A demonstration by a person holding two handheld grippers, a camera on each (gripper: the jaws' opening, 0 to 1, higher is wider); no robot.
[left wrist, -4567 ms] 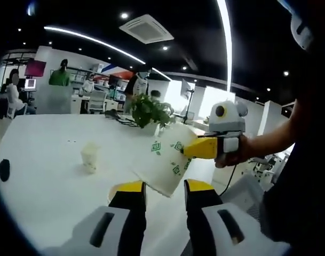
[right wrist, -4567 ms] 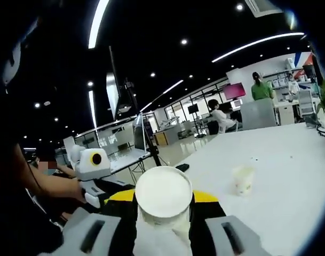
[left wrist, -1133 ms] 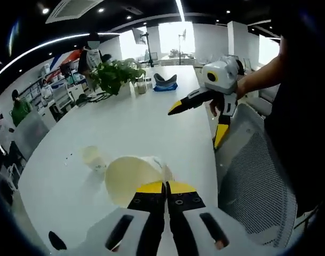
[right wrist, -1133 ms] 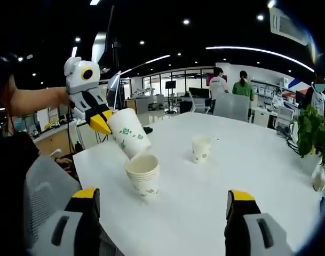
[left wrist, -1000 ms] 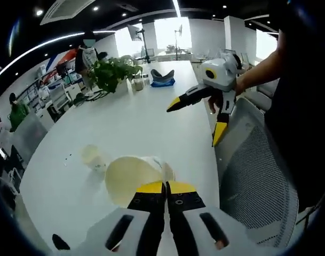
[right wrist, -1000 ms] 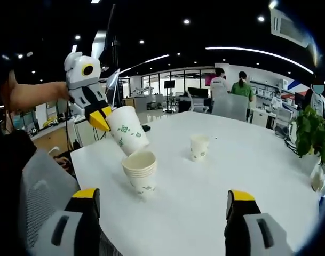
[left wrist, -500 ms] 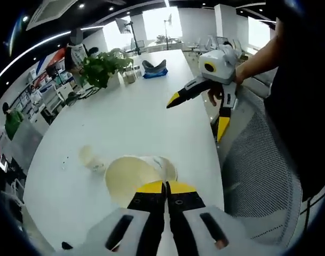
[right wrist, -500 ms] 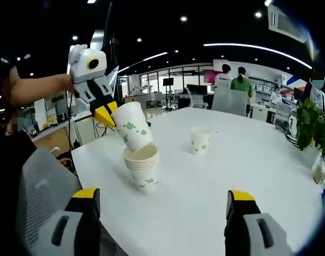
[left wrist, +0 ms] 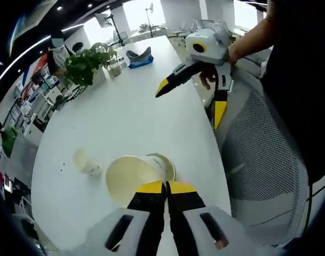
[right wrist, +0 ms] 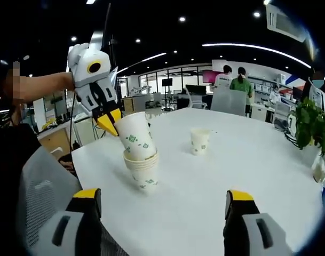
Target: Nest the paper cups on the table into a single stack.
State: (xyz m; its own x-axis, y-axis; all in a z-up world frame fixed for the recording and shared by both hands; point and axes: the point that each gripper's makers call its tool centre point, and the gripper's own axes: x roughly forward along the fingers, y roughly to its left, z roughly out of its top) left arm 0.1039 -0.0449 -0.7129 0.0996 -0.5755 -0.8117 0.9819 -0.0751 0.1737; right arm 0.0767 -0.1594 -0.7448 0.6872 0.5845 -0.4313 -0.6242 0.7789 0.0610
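Since ~1 s ago the left tongs [right wrist: 110,121] have swung the held cup [right wrist: 134,137] from a steep tilt beside the stack [right wrist: 143,170] to nearly upright, and its base now sits inside the stack's top rim. In my view that cup is as good as nested; it needs a push down and a release. The left tongs are clamped tight on the cup's rim: in the left gripper view the yellow tips [left wrist: 164,188] meet on the near edge of the cup mouth [left wrist: 131,177], w/ the stack's rim peeking out behind it. The right tongs [right wrist: 162,205] are spread wide w/ nothing between them, hanging over the tabletop's near edge [right wrist: 167,224]; the left gripper view shows them [left wrist: 190,84] splayed open by the tabletop's right edge. One loose cup [right wrist: 199,141] stands upright mid-tabletop, well apart from the stack, so prob. one more cup to fetch after this. Hard to tell: how deep the held cup has seated, how many cups are in the stack, and whether the cup's base touches the inner wall. The loose cup looks blurred and squashed in the left gripper view [left wrist: 85,161]. A plant [right wrist: 312,136] is cut off at the far right edge.
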